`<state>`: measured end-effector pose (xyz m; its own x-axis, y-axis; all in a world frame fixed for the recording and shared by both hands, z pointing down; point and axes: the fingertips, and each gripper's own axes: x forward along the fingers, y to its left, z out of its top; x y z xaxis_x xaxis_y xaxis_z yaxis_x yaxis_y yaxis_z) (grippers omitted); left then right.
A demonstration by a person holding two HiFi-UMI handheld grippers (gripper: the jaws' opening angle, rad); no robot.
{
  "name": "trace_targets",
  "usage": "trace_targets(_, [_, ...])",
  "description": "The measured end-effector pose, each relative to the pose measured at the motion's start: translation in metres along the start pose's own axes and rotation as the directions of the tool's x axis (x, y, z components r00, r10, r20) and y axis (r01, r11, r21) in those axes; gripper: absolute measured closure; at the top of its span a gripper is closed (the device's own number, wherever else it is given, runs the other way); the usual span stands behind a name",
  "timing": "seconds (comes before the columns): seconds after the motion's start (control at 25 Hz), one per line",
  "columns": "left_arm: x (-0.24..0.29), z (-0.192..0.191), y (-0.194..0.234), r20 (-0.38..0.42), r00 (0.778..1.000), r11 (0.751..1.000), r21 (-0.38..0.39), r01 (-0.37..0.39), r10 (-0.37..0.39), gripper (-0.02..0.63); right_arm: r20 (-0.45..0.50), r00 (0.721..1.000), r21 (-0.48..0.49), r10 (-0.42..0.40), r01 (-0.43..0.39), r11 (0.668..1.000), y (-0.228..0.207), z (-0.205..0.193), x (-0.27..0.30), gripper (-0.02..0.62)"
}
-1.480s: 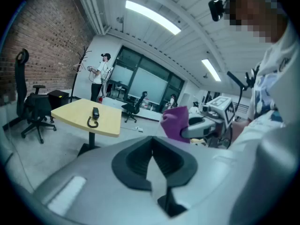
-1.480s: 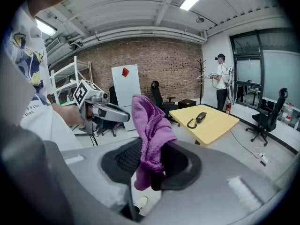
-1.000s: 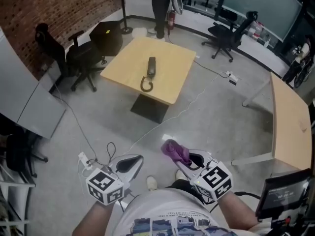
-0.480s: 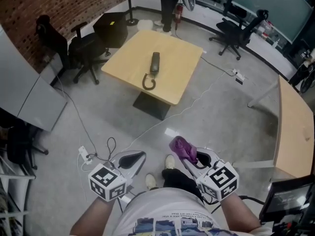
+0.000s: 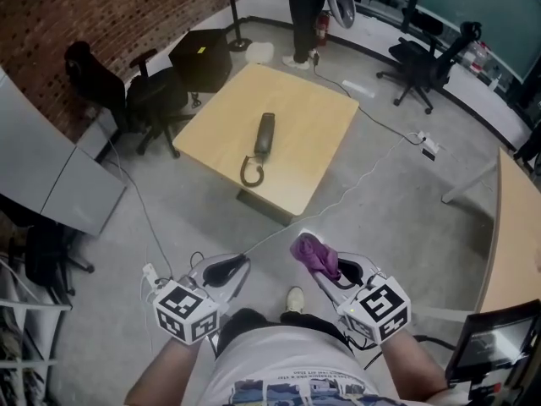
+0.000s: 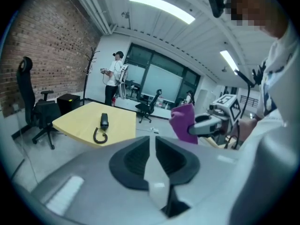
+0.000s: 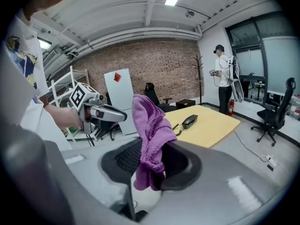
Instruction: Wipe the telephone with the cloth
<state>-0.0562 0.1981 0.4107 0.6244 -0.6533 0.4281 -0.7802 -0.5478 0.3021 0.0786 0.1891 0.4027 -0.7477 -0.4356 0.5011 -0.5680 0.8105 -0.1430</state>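
Note:
The black telephone handset (image 5: pixel 265 134) with its coiled cord lies on a light wooden table (image 5: pixel 313 142), well ahead of both grippers. It also shows in the left gripper view as the handset (image 6: pixel 104 121) and in the right gripper view as the handset (image 7: pixel 190 120). My right gripper (image 5: pixel 319 267) is shut on a purple cloth (image 5: pixel 311 252), whose bunched end sticks up above the jaws. The cloth (image 7: pixel 149 125) hangs between the jaws of that gripper (image 7: pixel 151 151). My left gripper (image 5: pixel 239 266) is held beside it; its jaws (image 6: pixel 151 140) have just been opening to a narrow slit, with nothing between them.
Black office chairs (image 5: pixel 152 100) and a black box (image 5: pixel 203 57) stand left of the table. A person (image 5: pixel 304 7) stands beyond its far edge. A white cable (image 5: pixel 355 176) runs over the grey floor. Another desk (image 5: pixel 516 227) is at the right, a grey cabinet (image 5: pixel 51 176) at the left.
The table and telephone have come closer in the head view as I walk toward them. Both grippers went forward, the cloth still held in the right one.

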Motion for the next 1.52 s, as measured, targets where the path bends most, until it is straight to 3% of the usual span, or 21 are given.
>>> trace_targets(0.16, [0.027,0.013,0.022,-0.001,0.998,0.998,-0.005,-0.061,0.061,0.540,-0.012,1.000,0.011,0.003,-0.003,1.000,-0.029,-0.003,0.007,0.483])
trace_targets(0.4, [0.061,0.021,0.071,-0.054,0.993,0.995,-0.011,-0.101,0.100,0.445,-0.029,0.999,0.064,-0.016,0.018,0.998,-0.056,0.000,0.034,0.483])
trace_targets(0.48, [0.074,0.026,0.089,-0.060,0.992,0.994,-0.016,-0.111,0.110,0.442,-0.032,0.999,0.073,-0.031,0.033,0.997,-0.065,0.006,0.044,0.483])
trace_targets(0.76, [0.131,0.049,0.151,-0.103,0.992,0.997,-0.021,-0.071,0.068,0.376,-0.043,0.994,0.102,-0.103,0.107,0.989,-0.099,0.043,0.086,0.483])
trace_targets(0.96, [0.169,0.052,0.187,-0.148,0.987,0.997,-0.022,-0.071,0.067,0.368,-0.038,0.988,0.125,-0.152,0.156,0.980,-0.120,0.065,0.108,0.483])
trace_targets(1.28, [0.234,0.040,0.230,-0.224,0.962,0.985,-0.034,-0.167,0.155,0.314,-0.079,0.989,0.107,-0.124,0.132,0.985,-0.159,0.079,0.131,0.483])
trace_targets(1.52, [0.282,0.037,0.250,-0.276,0.926,0.959,-0.047,-0.281,0.258,0.294,-0.111,0.992,0.077,-0.060,0.069,0.995,-0.199,0.087,0.132,0.483])
